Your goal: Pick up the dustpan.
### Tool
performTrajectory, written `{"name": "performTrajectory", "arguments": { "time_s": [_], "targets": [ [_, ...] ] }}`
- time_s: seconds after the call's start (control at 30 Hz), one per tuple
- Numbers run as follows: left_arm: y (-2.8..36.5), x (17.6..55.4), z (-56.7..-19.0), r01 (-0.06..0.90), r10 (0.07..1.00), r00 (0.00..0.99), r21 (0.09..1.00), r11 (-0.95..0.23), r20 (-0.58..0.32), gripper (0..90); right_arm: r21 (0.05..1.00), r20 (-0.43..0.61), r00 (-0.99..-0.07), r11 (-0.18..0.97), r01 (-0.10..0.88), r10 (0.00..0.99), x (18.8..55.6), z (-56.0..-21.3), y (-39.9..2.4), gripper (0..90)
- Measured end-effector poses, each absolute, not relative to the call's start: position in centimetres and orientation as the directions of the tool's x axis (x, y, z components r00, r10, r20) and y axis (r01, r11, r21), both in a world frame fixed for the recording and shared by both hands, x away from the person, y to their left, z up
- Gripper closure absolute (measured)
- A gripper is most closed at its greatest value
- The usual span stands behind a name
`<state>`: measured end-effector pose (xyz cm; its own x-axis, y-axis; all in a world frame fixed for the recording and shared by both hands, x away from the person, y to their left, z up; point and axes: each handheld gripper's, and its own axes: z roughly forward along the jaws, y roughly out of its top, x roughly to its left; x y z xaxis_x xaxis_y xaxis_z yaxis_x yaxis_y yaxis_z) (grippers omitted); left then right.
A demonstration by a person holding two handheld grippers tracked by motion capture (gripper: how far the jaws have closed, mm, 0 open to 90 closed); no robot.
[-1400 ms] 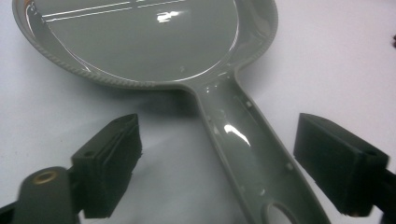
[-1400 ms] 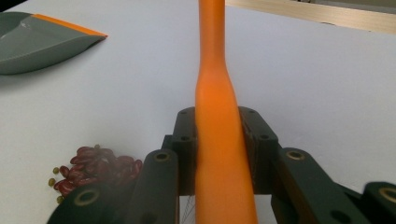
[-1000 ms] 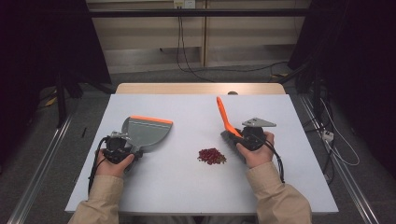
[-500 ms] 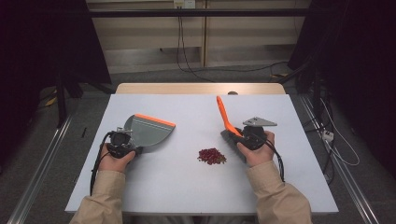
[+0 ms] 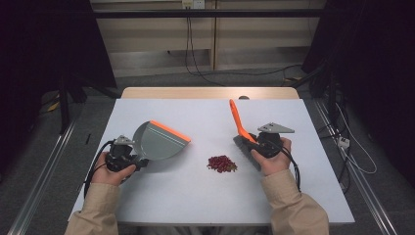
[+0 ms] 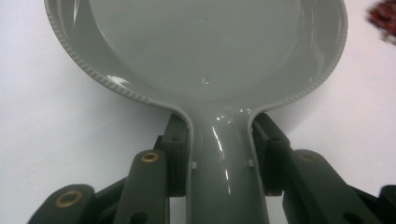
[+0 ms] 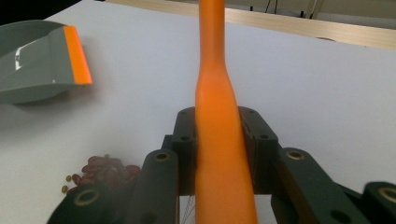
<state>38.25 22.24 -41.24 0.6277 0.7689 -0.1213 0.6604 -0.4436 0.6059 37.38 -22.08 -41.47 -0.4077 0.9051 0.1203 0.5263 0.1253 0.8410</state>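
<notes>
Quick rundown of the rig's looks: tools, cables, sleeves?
Both tools are black: the left tool and the right tool have dark jaw links with brass-coloured pivot rivets. The right one carries a grey three-cornered plate. A black cable trails from each. The sleeves are beige.

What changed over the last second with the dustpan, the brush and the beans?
The left gripper has just been closing its jaws and now clamps the dustpan by its handle; the pan has lifted, its orange lip tilted up off the table. The right gripper stays shut on the orange brush handle, unmoved. The pile of red beans lies as before.
</notes>
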Motion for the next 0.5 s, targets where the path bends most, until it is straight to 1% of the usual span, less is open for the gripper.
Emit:
{"name": "performTrajectory", "arguments": {
  "time_s": [0.2,0.5],
  "targets": [
    [21.7,37.5,-41.4,0.631,0.702,0.695,0.599,-0.492,-0.156,63.5,0.835,0.113,-0.403,0.133,0.535,0.908,37.5,-41.6,-22.3,70.7],
    [20.3,35.9,-41.3,0.556,0.591,0.791,0.593,-0.583,-0.16,63.5,0.828,0.103,-0.4,0.145,0.542,0.911,37.6,-41.7,-22.4,70.7]
  ]
}}
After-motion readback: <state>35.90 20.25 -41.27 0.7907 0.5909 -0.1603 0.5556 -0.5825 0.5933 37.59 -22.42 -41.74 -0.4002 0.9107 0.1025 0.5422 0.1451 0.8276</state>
